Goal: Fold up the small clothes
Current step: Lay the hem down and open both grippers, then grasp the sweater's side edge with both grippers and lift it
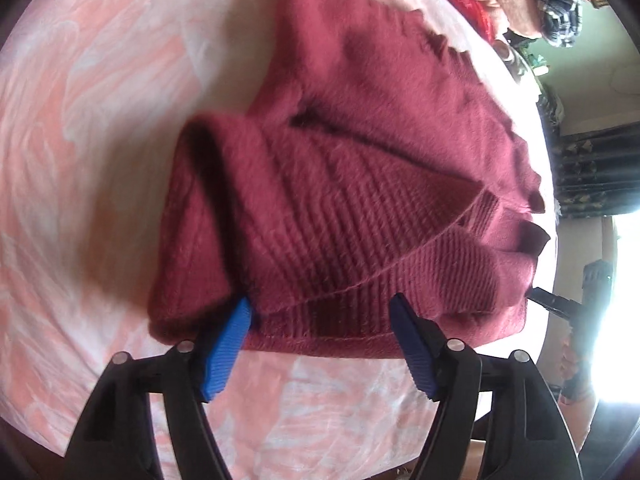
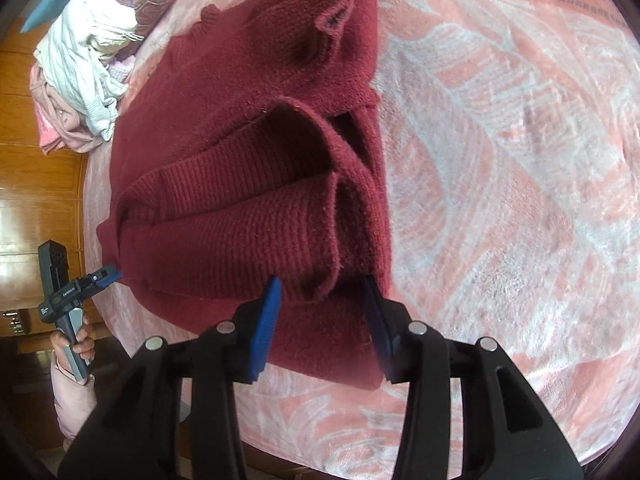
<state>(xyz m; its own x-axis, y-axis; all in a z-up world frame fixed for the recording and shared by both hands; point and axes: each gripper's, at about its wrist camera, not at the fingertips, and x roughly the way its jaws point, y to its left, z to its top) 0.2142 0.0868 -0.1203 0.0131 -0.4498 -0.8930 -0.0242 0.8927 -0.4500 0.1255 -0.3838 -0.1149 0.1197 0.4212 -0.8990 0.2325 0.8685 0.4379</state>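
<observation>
A dark red knitted sweater point(image 1: 360, 160) lies partly folded on the pink patterned blanket point(image 1: 100, 140), its ribbed hem rolled up toward me. My left gripper point(image 1: 320, 302) stands open at the near hem, blue pads point(image 1: 226, 344) wide apart and fabric lying loose between the tips. My right gripper point(image 2: 322, 280) is open too, straddling a raised fold of the sweater point(image 2: 248, 140) without pinching it. Each view shows the other gripper at the sweater's far corner: the right gripper point(image 1: 550, 300) and the left gripper point(image 2: 106, 274), which a hand point(image 2: 78, 344) holds.
A heap of other clothes point(image 2: 80, 72) lies at the blanket's point(image 2: 500, 160) far left corner in the right wrist view, against wooden panelling point(image 2: 36, 184). The left wrist view has more clothes, red and checked point(image 1: 560, 0), at the top right, and a bright window point(image 1: 624, 300).
</observation>
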